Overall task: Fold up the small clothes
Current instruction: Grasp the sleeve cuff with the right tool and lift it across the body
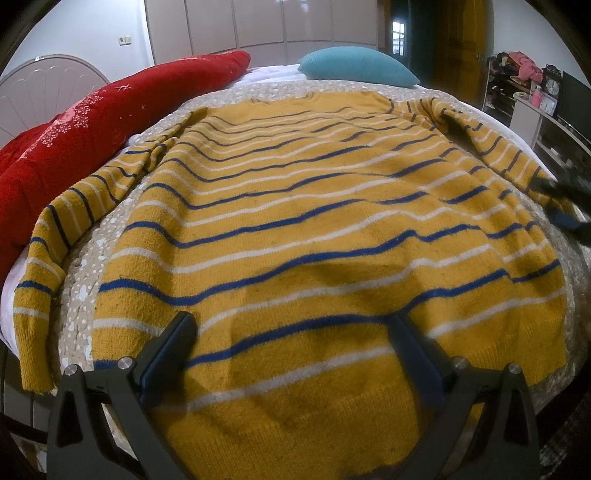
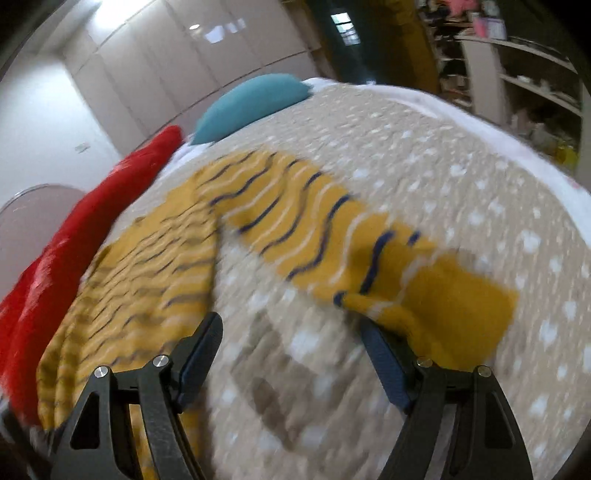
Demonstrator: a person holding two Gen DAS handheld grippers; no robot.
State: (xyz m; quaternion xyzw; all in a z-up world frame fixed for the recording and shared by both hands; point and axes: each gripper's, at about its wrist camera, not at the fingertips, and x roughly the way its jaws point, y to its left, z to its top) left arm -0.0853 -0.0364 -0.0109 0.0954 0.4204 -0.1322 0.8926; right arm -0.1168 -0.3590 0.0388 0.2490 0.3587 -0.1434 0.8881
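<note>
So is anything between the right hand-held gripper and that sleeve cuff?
Nothing visible. The right hand-held gripper is open over bare bedspread, and the cuff lies flat just past its right finger.

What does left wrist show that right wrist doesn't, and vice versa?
Only left wrist: the sweater's whole striped body laid flat, its far sleeve beside the red quilt, the clock on the shelving, and the open left gripper over the hem.

Only right wrist: the near sleeve's plain cuff lying out on the spotted bedspread, with the open right gripper empty just short of it; the frame is motion-blurred.

Both: sweater, bedspread, red quilt, teal pillow, wardrobe doors.
</note>
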